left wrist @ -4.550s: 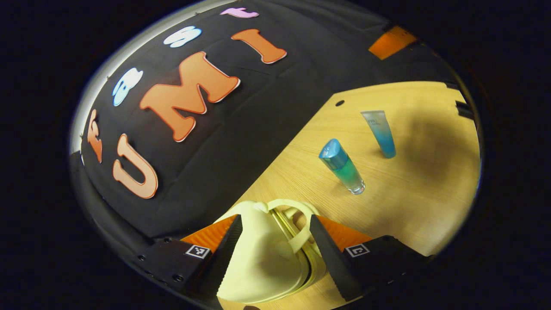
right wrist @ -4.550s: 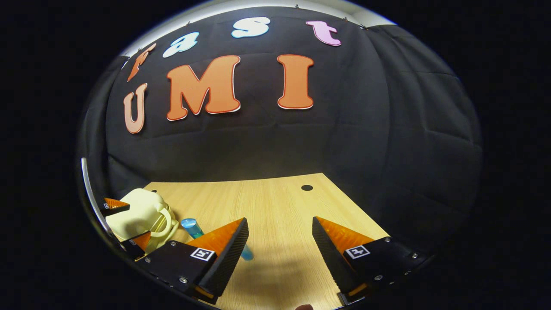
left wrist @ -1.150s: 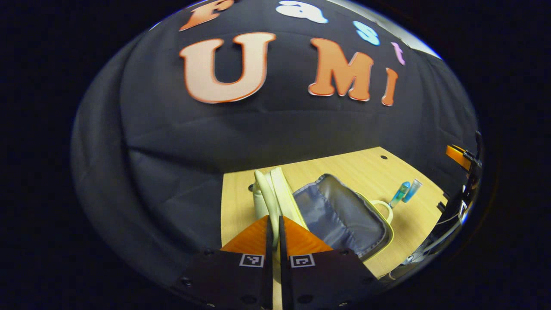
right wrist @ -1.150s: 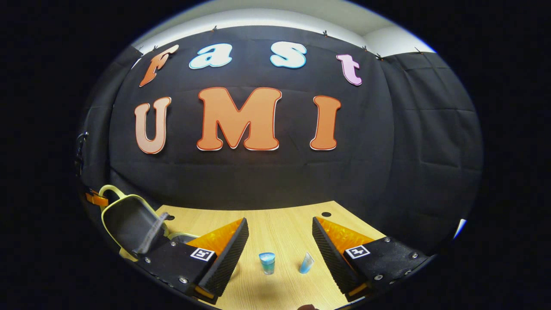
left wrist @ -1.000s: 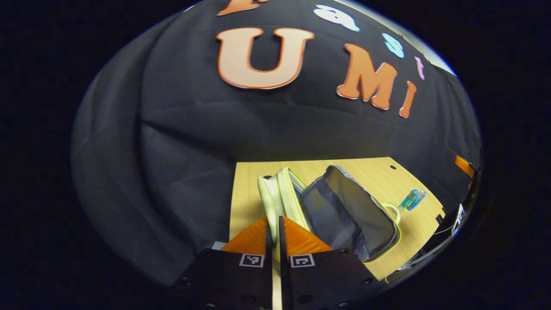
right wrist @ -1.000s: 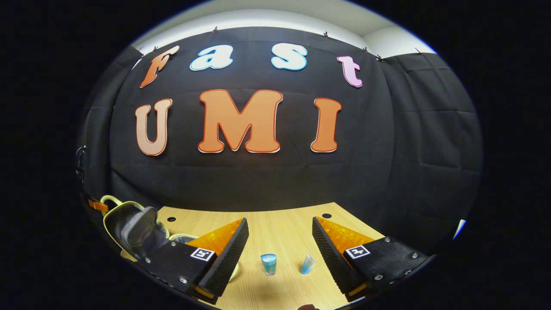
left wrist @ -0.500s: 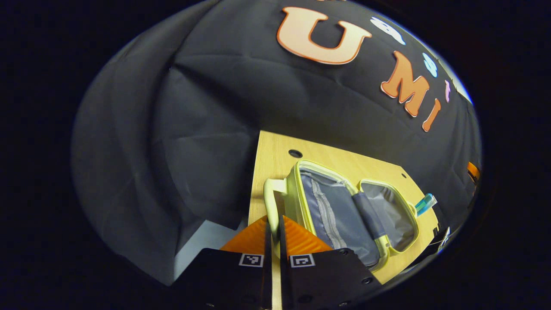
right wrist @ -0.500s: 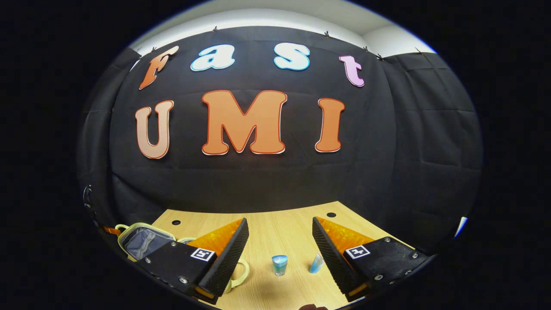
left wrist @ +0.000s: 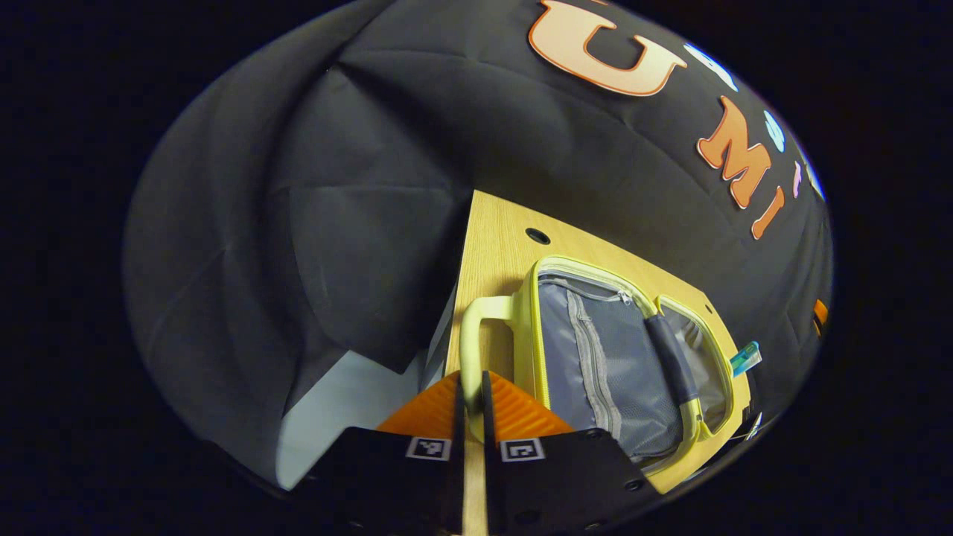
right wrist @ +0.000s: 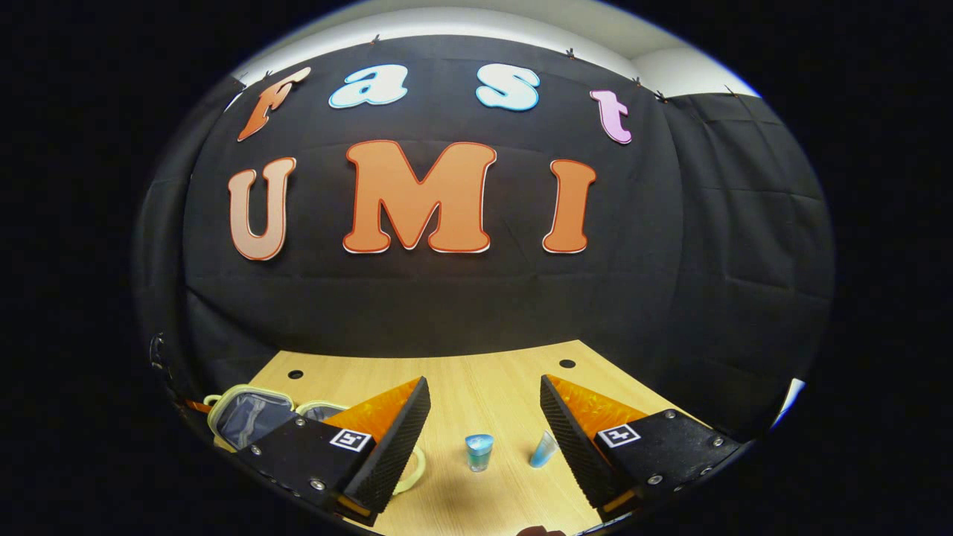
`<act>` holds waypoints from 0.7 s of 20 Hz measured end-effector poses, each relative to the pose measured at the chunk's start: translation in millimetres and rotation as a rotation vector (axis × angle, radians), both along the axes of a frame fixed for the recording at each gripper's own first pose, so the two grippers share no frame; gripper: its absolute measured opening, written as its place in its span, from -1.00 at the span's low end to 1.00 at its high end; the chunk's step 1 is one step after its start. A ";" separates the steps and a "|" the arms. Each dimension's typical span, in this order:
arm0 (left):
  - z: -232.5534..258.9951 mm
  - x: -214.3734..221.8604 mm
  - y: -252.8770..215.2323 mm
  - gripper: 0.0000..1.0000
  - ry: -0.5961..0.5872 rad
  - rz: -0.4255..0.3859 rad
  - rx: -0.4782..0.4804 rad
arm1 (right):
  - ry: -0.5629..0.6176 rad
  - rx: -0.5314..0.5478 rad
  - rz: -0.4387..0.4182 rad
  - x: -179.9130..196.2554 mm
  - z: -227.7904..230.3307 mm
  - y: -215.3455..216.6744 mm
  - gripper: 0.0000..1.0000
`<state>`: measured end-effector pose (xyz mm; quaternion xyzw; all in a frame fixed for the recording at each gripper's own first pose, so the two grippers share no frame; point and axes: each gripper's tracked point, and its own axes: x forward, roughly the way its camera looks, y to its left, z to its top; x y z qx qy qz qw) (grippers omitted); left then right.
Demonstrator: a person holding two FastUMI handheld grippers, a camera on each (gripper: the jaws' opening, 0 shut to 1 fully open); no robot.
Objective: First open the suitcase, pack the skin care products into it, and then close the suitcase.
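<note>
Surface: a light wooden table set against black cloth, with small dark round holes near its far edge.

Item one, as we list it from the left gripper view: a pale yellow suitcase, small and soft-lined, lying open flat on the table with both grey fabric halves facing up. A zipped mesh pocket shows in the nearer half. A dark strap crosses the hinge between the halves.

Item two: the suitcase's handle, a pale yellow loop on the nearer half's outer edge. The left gripper is clenched on this handle, both orange fingers pressed against it.

Item three: a blue-capped bottle, upright on the table.

Item four: a small blue tube, just beside the bottle, to its right.

In the right gripper view we find the right gripper released, fingers spread wide above the table, bottle and tube standing between them, farther off. The open suitcase lies at the lower left there.
</note>
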<state>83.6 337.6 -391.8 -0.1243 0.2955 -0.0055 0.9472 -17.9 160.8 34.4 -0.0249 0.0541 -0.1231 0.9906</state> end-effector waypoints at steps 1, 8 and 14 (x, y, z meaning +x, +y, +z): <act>-1.8 -2.9 2.4 -0.71 0.014 -0.001 0.022 | 0.005 -0.018 -0.006 0.5 -2.2 -3.4 0.89; 18.2 -11.0 24.4 0.95 -0.013 0.078 0.186 | 0.009 -0.050 -0.002 0.9 -8.3 -13.2 0.89; 110.6 -25.0 -0.5 0.94 -0.184 0.147 0.384 | -0.010 -0.100 0.033 6.4 -9.1 -28.5 0.89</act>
